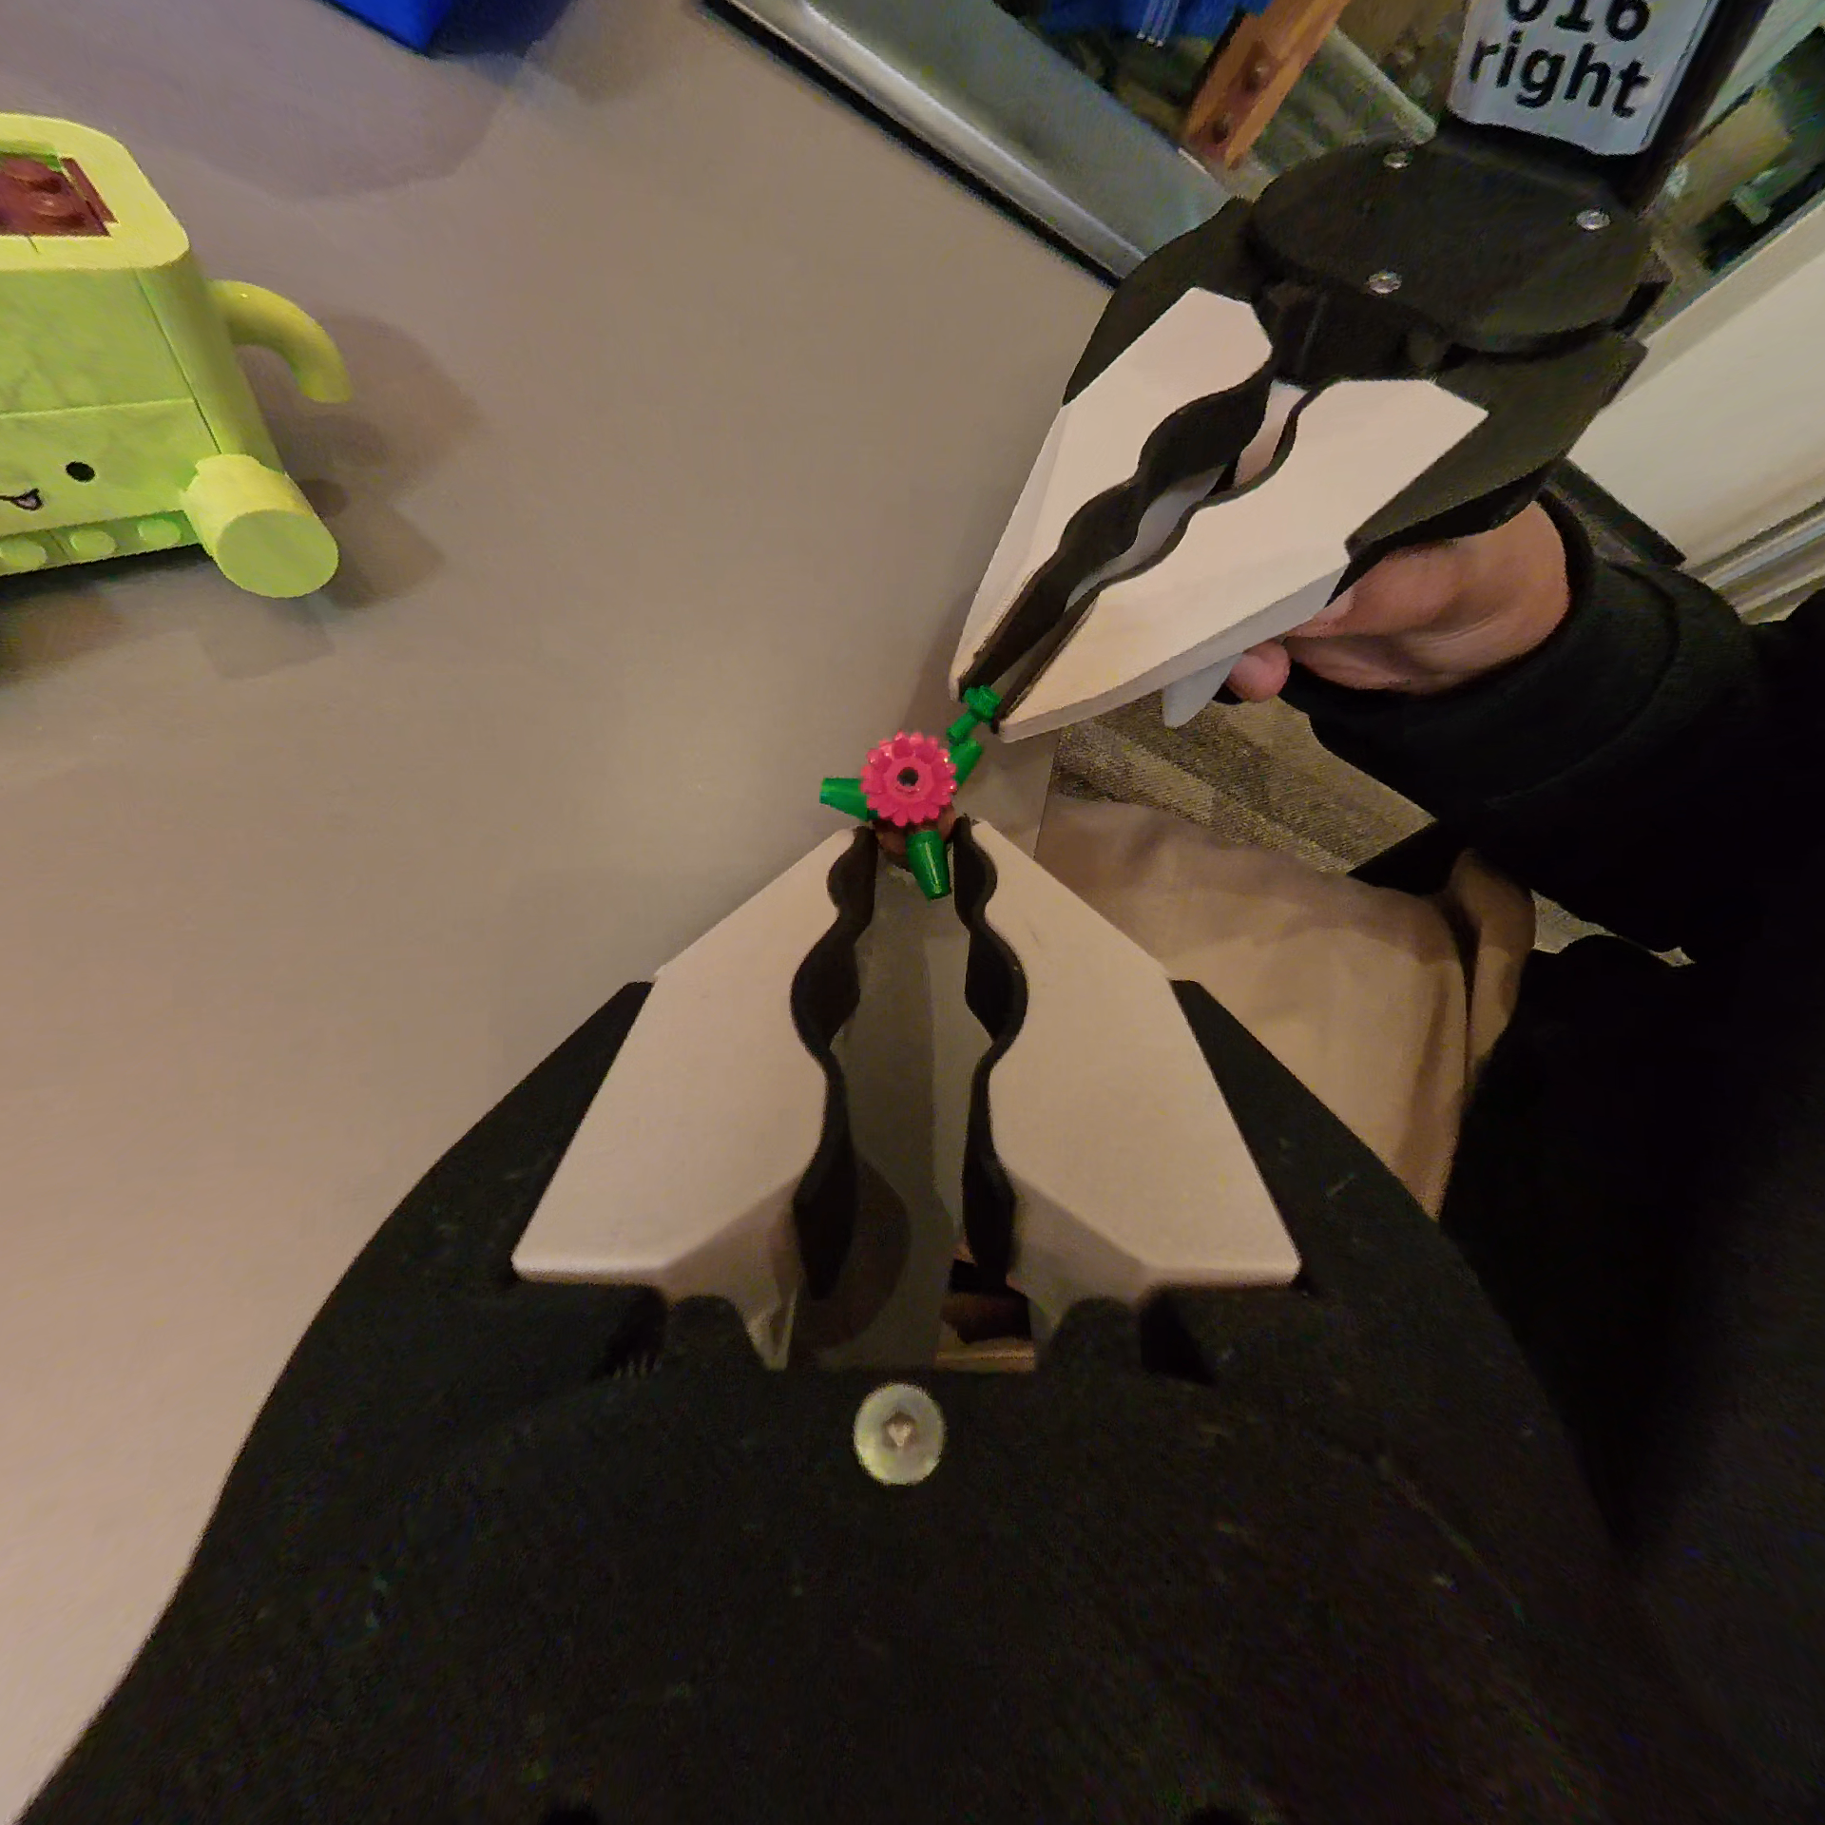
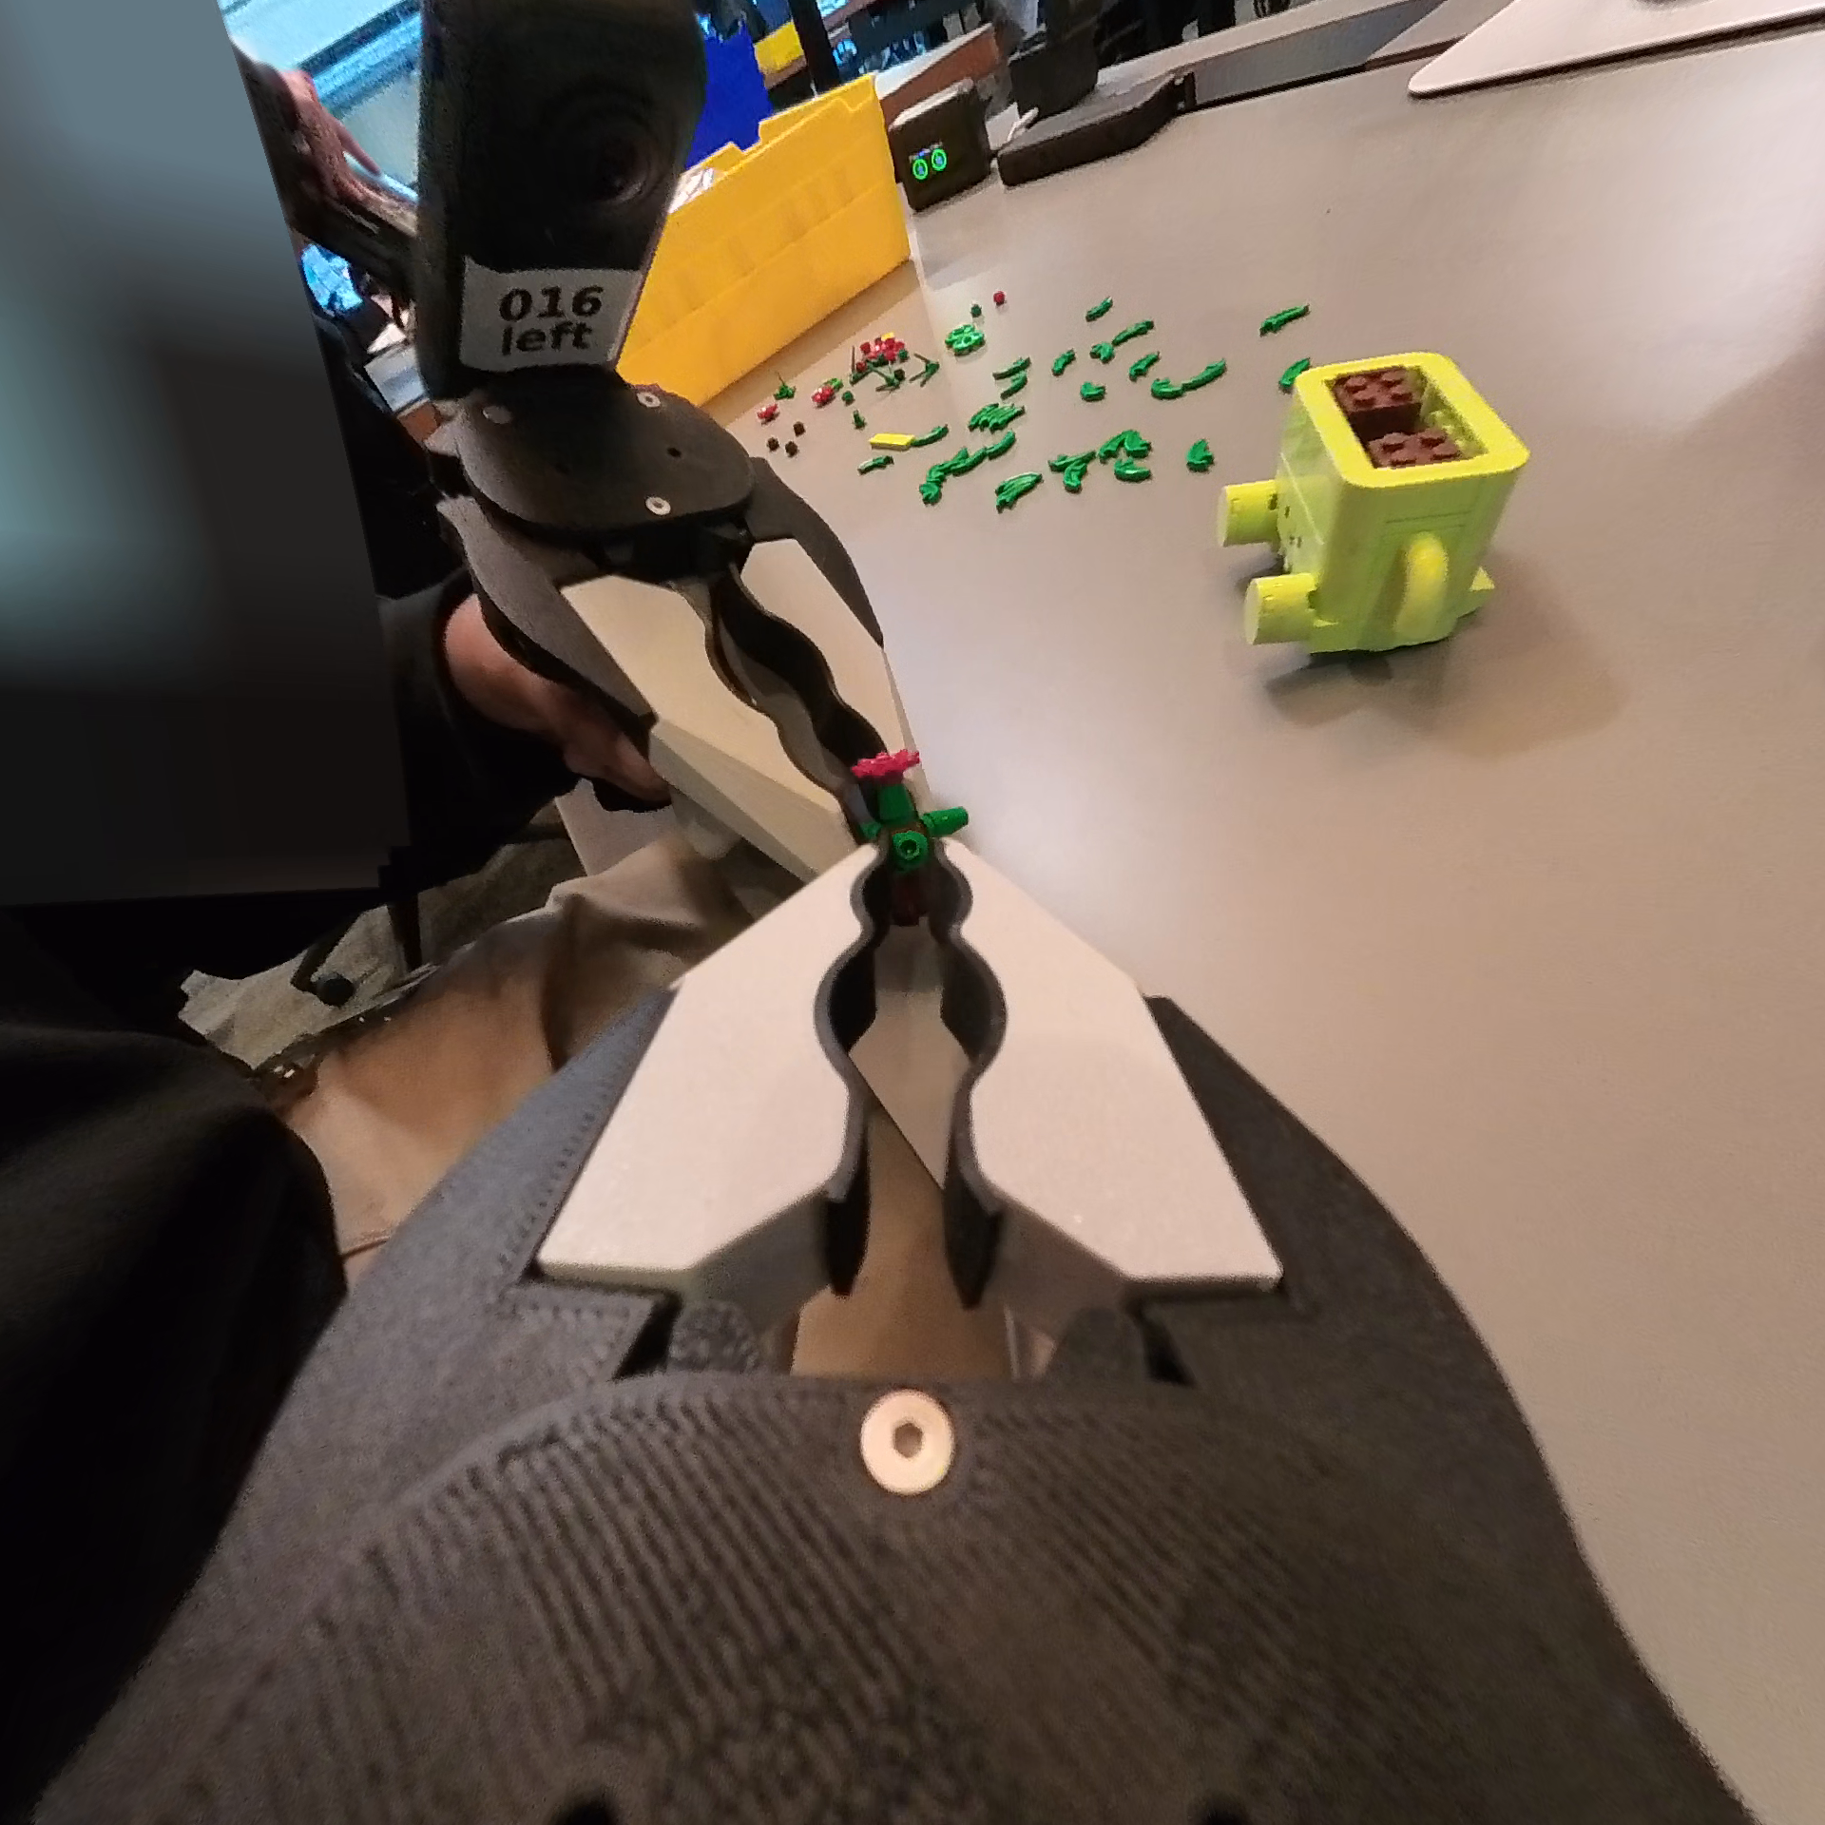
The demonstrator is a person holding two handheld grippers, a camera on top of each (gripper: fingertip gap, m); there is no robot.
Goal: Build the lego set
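Observation:
A small flower stem, with a pink flower (image 1: 907,778) and green prongs, is held in the air at the table's near edge. My left gripper (image 1: 913,839) is shut on its lower, brownish part. My right gripper (image 1: 983,706) comes in from the upper right and is shut on a green prong tip (image 1: 973,716). In the right wrist view my right gripper (image 2: 909,859) pinches the green stem (image 2: 907,847), the flower (image 2: 886,762) sits above it, and the left gripper (image 2: 874,780) meets it from the upper left. The lime-green pot (image 2: 1383,504) with brown bricks inside stands on the grey table (image 2: 1284,889).
Several loose green leaf pieces (image 2: 1037,435) and small red flower pieces (image 2: 879,356) lie scattered behind the pot (image 1: 119,395). A yellow bin (image 2: 780,227) and a black device (image 2: 943,148) stand at the table's far side. A person's lap is below the table edge (image 1: 1027,790). Less than 4 cm separates the two grippers' tips. The lime-green pot (image 2: 1383,504) is about 12 centimeters from both grippers' fingertips.

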